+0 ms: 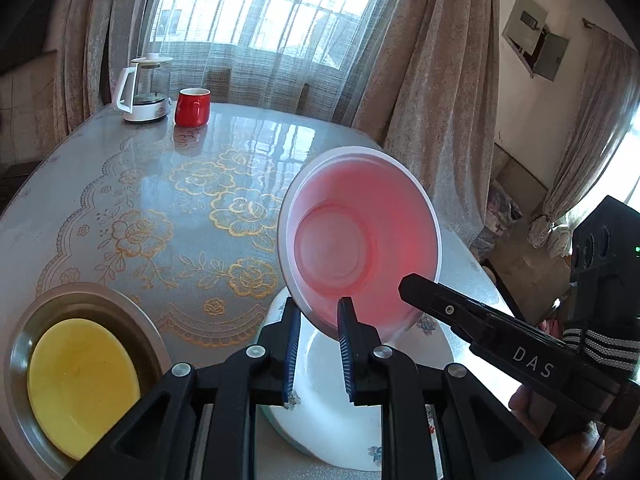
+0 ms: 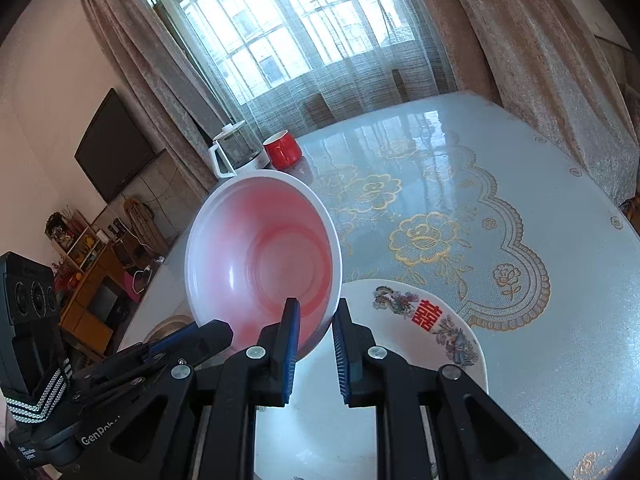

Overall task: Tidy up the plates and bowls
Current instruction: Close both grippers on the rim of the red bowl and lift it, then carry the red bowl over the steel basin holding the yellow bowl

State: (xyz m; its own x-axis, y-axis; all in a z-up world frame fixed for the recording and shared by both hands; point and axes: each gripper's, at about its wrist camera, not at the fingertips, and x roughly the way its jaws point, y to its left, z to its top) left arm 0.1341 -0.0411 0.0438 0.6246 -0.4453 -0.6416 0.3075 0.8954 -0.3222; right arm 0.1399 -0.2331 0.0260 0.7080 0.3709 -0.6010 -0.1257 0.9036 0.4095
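A pink bowl with a white rim (image 1: 360, 236) is tilted in the air above a white patterned plate (image 1: 332, 412). My left gripper (image 1: 319, 332) is shut on its lower rim. My right gripper (image 2: 315, 330) is shut on the same bowl (image 2: 260, 260) from the other side; its black fingers (image 1: 460, 312) show in the left wrist view. The plate (image 2: 440, 340) bears a red character and dragon print. A yellow bowl (image 1: 80, 384) sits inside a steel bowl (image 1: 88, 300) at the lower left.
The table (image 1: 180, 184) wears a grey floral cloth. A glass kettle (image 1: 144, 92) and a red mug (image 1: 193, 107) stand at its far edge by the curtained window. Shelves and a TV (image 2: 112, 148) lie off the table's left.
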